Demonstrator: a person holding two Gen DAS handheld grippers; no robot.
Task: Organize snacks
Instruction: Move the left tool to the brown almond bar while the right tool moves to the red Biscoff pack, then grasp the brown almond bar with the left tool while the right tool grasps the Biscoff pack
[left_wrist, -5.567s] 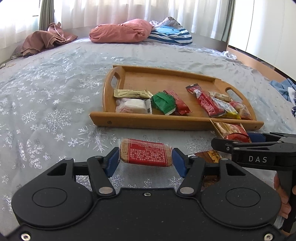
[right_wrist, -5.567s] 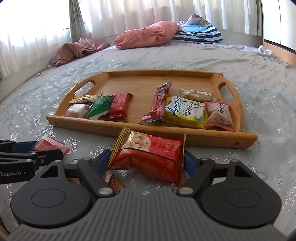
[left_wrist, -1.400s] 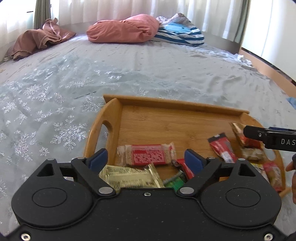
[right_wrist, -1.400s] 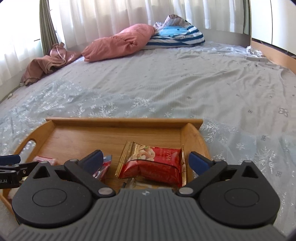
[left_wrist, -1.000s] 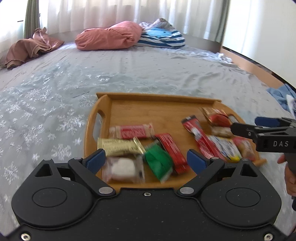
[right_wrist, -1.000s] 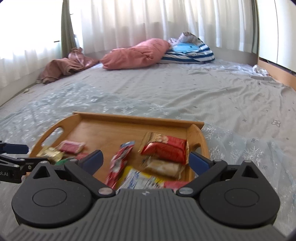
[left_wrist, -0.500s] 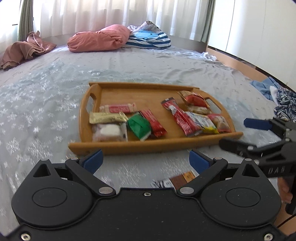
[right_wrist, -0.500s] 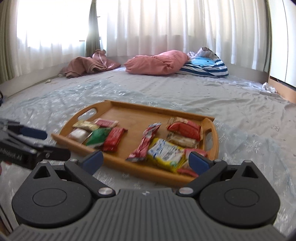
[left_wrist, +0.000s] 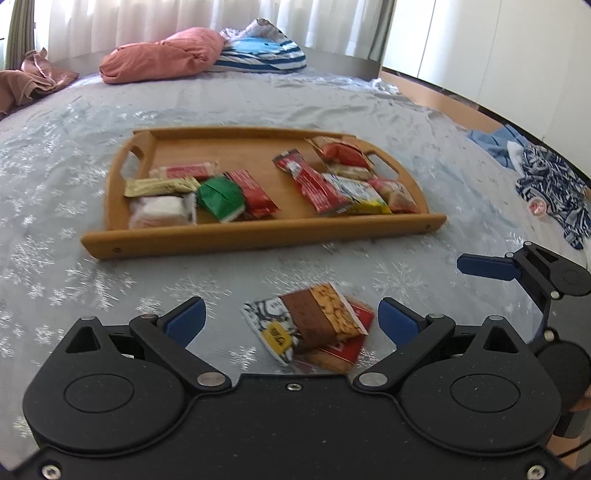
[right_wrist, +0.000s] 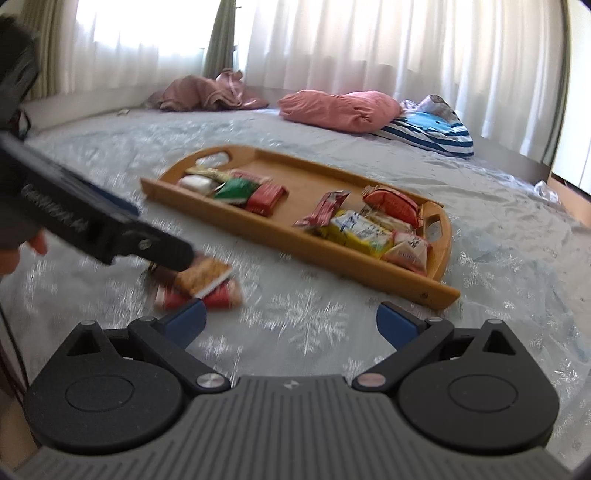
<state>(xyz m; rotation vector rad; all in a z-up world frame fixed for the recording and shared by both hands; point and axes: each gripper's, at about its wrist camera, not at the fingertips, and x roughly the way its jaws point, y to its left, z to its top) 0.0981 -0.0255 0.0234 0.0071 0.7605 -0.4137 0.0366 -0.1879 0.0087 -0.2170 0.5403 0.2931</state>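
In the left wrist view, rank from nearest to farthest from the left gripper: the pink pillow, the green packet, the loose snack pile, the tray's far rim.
1. Loose snack pile, on the bedspread between the open left gripper pads.
2. Green packet, left half of the tray.
3. Tray's far rim, beyond all the snacks.
4. Pink pillow, far end of the bed.

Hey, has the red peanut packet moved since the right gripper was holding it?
Yes. The red peanut packet now lies in the wooden tray, at its far right end, instead of at the tray's front.
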